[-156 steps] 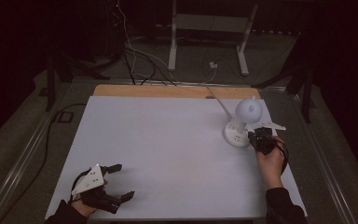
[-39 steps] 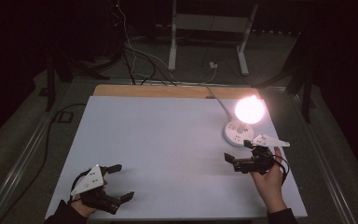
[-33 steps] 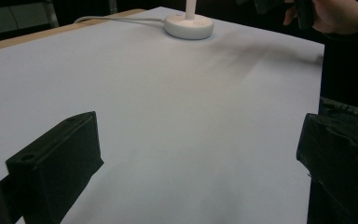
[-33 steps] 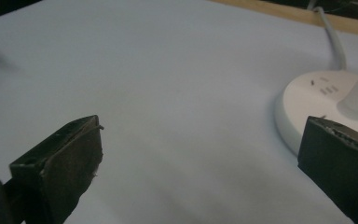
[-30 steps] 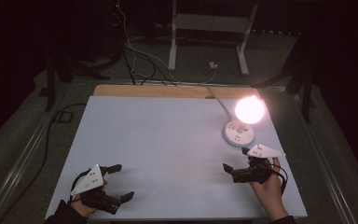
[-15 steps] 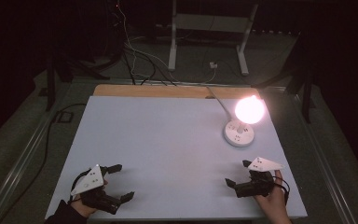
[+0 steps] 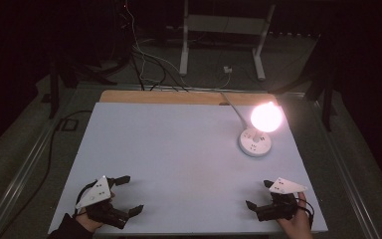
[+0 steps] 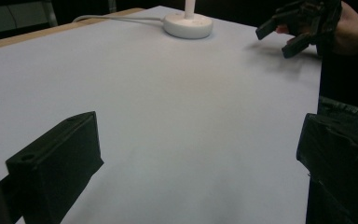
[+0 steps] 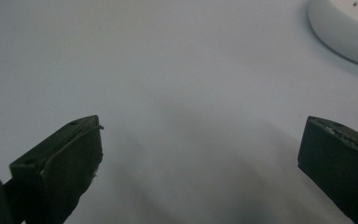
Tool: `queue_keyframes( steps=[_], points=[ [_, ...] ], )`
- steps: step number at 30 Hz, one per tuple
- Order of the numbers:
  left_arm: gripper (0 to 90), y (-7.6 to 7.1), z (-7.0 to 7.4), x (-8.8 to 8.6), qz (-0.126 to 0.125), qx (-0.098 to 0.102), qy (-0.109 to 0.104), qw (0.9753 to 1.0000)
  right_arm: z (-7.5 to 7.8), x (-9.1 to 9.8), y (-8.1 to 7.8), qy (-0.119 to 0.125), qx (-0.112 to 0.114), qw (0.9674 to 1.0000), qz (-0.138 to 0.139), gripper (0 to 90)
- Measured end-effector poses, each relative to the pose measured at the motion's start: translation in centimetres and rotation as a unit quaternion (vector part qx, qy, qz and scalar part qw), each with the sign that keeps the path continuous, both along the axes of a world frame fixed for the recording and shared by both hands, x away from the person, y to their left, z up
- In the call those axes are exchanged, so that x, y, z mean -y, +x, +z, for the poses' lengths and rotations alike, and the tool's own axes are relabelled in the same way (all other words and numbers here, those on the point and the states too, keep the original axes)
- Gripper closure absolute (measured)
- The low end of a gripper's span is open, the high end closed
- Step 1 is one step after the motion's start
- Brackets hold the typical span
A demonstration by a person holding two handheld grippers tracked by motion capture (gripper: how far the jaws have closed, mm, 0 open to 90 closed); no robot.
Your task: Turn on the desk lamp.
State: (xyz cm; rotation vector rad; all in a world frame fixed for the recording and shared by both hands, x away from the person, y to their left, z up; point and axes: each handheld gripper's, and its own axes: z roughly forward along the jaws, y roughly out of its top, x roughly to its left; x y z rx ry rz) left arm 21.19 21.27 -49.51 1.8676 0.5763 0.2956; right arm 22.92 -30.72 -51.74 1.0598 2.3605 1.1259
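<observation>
Tabletop (image 7: 179,149) is bare except for a lit lamp (image 7: 256,139) toward its far right. Near the front edge, well short of the lamp, left gripper (image 7: 129,195) and right gripper (image 7: 258,194) rest jaws apart, empty. Lamp work looks finished; nothing further seems needed.

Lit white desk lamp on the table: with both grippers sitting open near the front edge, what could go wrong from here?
The white desk lamp with the round base has a thin neck, so a knock from the right gripper could tip it. Its white cord trails over the table's far edge and could snag on something. The glowing bulb washes out the high view around it, which may hide detail there.
</observation>
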Motion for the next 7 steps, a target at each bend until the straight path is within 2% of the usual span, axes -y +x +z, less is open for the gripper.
queue_keyframes(
  steps=[1,2,7],
  points=[
    [0.4,0.02,0.01,0.01,0.0,0.001,0.0,1.0,0.13,-0.04,0.01,0.001,0.013,0.9999,-0.001,0.0],
    [0.4,0.06,0.0,0.04,0.0,0.0,-0.001,1.0,0.15,-0.06,0.04,-0.002,0.017,0.9999,-0.001,0.0],
    [0.4,0.06,-0.03,0.09,-0.001,0.0,0.002,1.0,-0.04,0.02,0.19,-0.005,0.014,0.9999,-0.002,0.0]
  ],
)
